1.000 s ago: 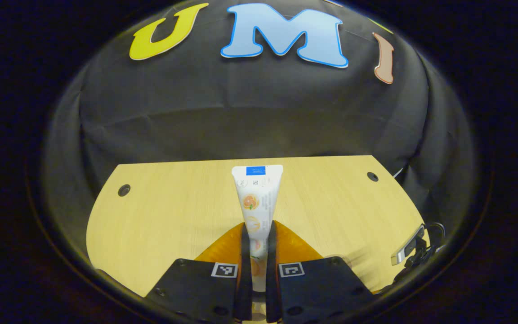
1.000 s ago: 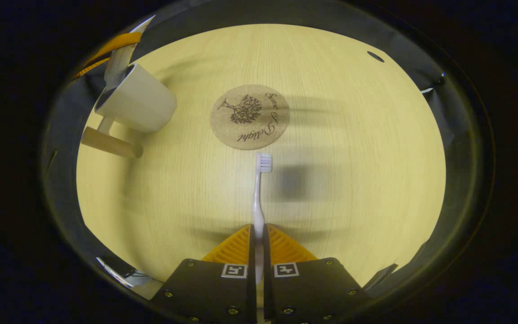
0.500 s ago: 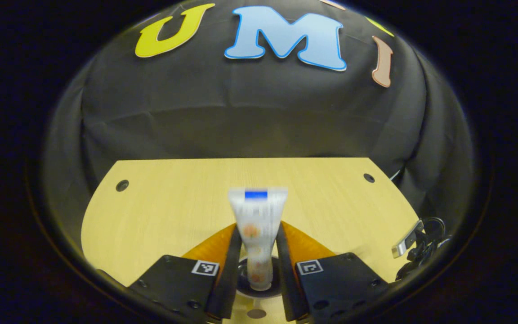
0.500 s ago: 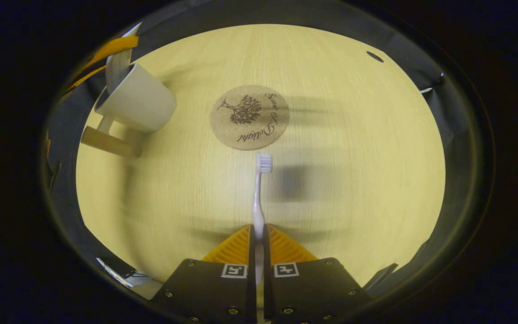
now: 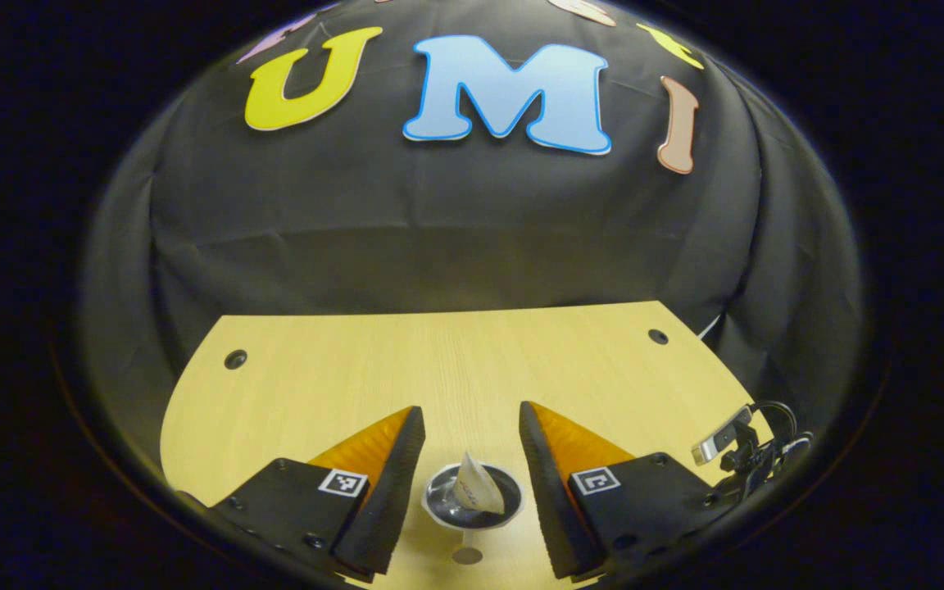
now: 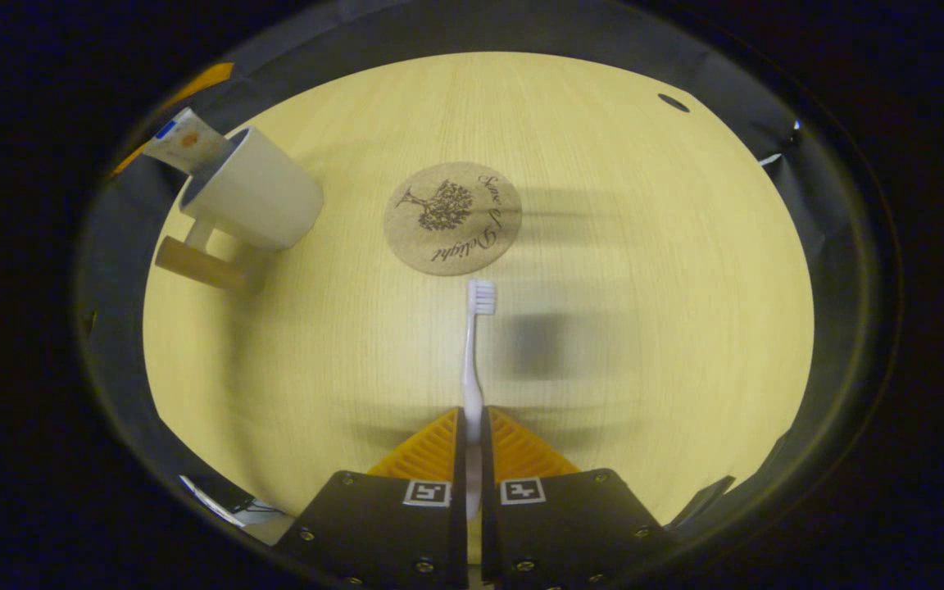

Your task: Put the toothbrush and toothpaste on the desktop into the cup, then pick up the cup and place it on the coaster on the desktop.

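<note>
Toothpaste point(image 5: 476, 488) sits in the cup point(image 5: 472, 501) under the left gripper point(image 5: 472, 434), whose fingers are spread apart. Right gripper point(image 6: 473, 430) pinches the toothbrush point(image 6: 474, 360), just before the coaster point(image 6: 451, 217), with the cup left of it.

In the right gripper view, the right gripper point(image 6: 473, 426) stood clamped on the handle of a white plastic toothbrush point(image 6: 472, 360), its bristled head pointing toward a round cork coaster point(image 6: 452, 217) printed with a dark tree, just beyond it on the pale wooden desktop point(image 6: 644, 246). At the far left stood a white ceramic cup point(image 6: 255, 197) with a wooden handle, a white toothpaste tube point(image 6: 183, 143) leaning out of its mouth.
</note>
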The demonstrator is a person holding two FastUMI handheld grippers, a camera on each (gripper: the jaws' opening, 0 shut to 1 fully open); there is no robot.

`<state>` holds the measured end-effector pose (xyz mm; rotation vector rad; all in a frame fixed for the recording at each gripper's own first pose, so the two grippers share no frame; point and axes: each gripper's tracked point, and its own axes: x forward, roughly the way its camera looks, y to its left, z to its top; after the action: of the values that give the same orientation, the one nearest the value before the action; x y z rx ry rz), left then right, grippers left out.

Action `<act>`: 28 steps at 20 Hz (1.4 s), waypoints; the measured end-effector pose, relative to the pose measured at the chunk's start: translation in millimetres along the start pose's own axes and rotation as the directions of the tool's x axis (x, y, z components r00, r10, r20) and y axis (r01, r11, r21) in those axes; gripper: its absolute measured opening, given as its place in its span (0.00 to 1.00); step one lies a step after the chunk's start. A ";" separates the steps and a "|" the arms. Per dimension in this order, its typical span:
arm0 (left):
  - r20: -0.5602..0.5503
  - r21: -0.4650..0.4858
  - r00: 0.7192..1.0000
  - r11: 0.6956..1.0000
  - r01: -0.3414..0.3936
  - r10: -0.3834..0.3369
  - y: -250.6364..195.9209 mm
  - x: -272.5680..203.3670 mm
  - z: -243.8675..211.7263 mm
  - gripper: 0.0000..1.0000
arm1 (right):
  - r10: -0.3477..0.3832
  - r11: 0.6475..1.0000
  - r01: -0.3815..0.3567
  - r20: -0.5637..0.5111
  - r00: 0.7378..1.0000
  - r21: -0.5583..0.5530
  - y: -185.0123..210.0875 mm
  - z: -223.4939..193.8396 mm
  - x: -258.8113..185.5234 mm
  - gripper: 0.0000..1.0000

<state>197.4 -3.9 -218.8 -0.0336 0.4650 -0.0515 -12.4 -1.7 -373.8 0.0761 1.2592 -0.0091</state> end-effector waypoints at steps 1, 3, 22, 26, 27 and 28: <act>0.014 0.004 1.000 1.000 -0.003 0.003 -0.9 -9.3 2.9 0.76 | 0.009 1.000 -0.009 0.005 1.000 0.013 0.2 0.8 -1.7 0.08; 0.036 0.009 0.999 1.000 -0.009 0.008 0.2 -22.7 7.0 0.73 | 0.024 0.999 -0.025 0.040 0.999 0.037 1.6 9.7 -9.9 0.08; 0.070 -0.120 0.985 0.982 -0.147 0.156 99.1 -124.7 -10.8 0.75 | -0.069 0.996 0.061 0.134 0.989 0.063 -34.4 55.3 -21.0 0.33; 0.060 -0.123 0.984 0.980 -0.158 0.167 102.8 -128.1 -14.2 0.74 | -0.056 0.995 0.051 0.069 0.996 0.080 -35.6 48.5 -3.5 0.31; 0.056 -0.123 0.984 0.979 -0.161 0.169 103.1 -128.3 -15.1 0.73 | -0.057 0.995 0.053 0.050 0.997 0.080 -35.6 46.9 0.6 0.31; 0.052 -0.124 0.984 0.978 -0.165 0.172 103.2 -128.8 -16.6 0.73 | -0.072 0.995 0.069 0.042 0.997 0.076 -39.5 46.9 1.7 0.33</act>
<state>79.4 106.2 -180.6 -0.1133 0.4065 0.1437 30.8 -43.9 -363.3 0.0957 1.2164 -0.1185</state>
